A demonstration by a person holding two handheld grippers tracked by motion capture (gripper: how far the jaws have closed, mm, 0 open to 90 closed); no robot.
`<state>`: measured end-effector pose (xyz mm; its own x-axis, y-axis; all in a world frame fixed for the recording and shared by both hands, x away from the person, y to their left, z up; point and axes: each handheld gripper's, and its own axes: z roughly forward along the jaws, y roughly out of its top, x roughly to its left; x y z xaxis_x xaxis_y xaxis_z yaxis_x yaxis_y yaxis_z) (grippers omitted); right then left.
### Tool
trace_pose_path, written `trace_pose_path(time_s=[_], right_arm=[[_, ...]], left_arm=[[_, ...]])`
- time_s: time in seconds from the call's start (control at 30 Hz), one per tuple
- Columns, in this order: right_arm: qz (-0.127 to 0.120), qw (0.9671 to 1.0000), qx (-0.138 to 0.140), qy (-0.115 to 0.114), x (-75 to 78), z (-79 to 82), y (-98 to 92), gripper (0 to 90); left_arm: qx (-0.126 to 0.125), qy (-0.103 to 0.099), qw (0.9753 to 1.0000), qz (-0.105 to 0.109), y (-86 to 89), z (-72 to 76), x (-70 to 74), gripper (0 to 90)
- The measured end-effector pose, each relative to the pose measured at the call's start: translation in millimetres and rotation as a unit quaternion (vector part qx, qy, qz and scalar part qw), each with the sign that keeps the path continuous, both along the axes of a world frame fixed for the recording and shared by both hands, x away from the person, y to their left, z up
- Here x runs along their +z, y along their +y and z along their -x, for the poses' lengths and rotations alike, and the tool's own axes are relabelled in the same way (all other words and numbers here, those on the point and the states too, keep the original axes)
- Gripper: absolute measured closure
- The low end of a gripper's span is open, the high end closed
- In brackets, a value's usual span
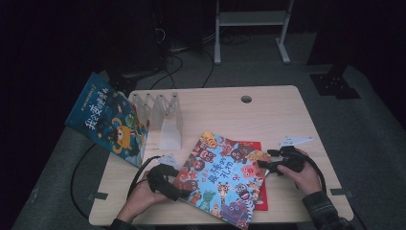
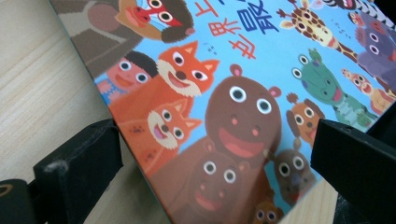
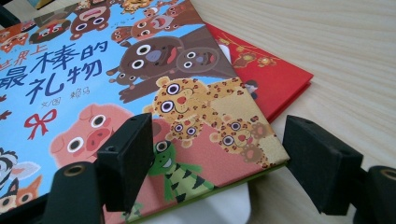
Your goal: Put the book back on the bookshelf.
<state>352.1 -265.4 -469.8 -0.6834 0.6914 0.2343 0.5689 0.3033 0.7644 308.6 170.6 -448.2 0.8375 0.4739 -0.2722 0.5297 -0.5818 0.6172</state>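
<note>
1. The black fingers (image 2: 79, 163) of the left gripper (image 1: 178, 191) stand wide apart, one on each side of the near-left corner of the large blue picture book with cartoon animals on its cover (image 1: 221, 178). In the left gripper view the book's edge runs between the jaws, with no clear contact, so they grip nothing.
2. The black fingers (image 3: 127, 158) of the right gripper (image 1: 262, 166) are likewise spread wide, straddling the blue book's right-hand corner. In the right gripper view the left jaw sits over the cover by the pig and the green striped animal, while the right jaw stands just off the corner above bare wood. Nothing is clamped.
3. The blue book lies flat and turned at an angle on the pale wooden table (image 1: 268, 115), between the two grippers.
4. Under the blue book lies a thinner red book (image 1: 259, 191), its right edge and far corner showing beyond the blue cover.
5. Beyond the blue book's far-left corner stands a clear plastic rack with upright dividers (image 1: 165, 117).
6. Left of that rack, a second blue picture book with an orange monster on it (image 1: 107, 120) leans tilted, overhanging the table edge.
7. Just beyond the right gripper, right of the blue book, lies a small white paper shape (image 1: 295, 141).
</note>
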Motion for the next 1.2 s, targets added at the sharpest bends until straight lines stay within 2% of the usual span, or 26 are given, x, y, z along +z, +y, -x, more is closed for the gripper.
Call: trace_pose_path(time_s=[0.17,0.27,0.57,0.73,0.87,1.0,1.2], right_arm=[[0.011,0.9998,0.01,-0.01,1.8,4.4,6.2,24.6],[0.009,0.9999,0.009,-0.011,1.5,5.1,6.3,24.6],[0.007,0.9998,0.008,-0.014,0.8,6.6,5.8,24.7],[0.007,0.9998,0.009,-0.016,0.7,7.4,5.9,24.7],[0.005,0.9998,0.013,-0.016,0.4,8.9,7.4,24.8],[0.004,0.9995,0.028,-0.017,0.4,9.8,12.7,24.2],[0.01,0.9991,0.034,-0.025,1.4,10.5,14.5,25.8]], left_arm=[[0.006,0.001,1.0,0.0,1.8,0.1,0.0,1.2],[0.009,0.0,1.0,0.004,1.3,-0.7,-0.9,1.2],[0.014,0.011,0.9998,0.006,-7.1,-16.6,-8.5,1.2],[0.022,0.01,0.9997,0.0,-11.8,-25.0,-5.8,1.2],[0.028,0.012,0.9995,0.009,-10.2,-30.4,-5.3,1.2],[0.036,0.015,0.9991,0.013,-8.0,-33.9,-6.6,1.2],[0.03,0.016,0.9994,0.01,-9.4,-35.0,-8.8,1.2]])
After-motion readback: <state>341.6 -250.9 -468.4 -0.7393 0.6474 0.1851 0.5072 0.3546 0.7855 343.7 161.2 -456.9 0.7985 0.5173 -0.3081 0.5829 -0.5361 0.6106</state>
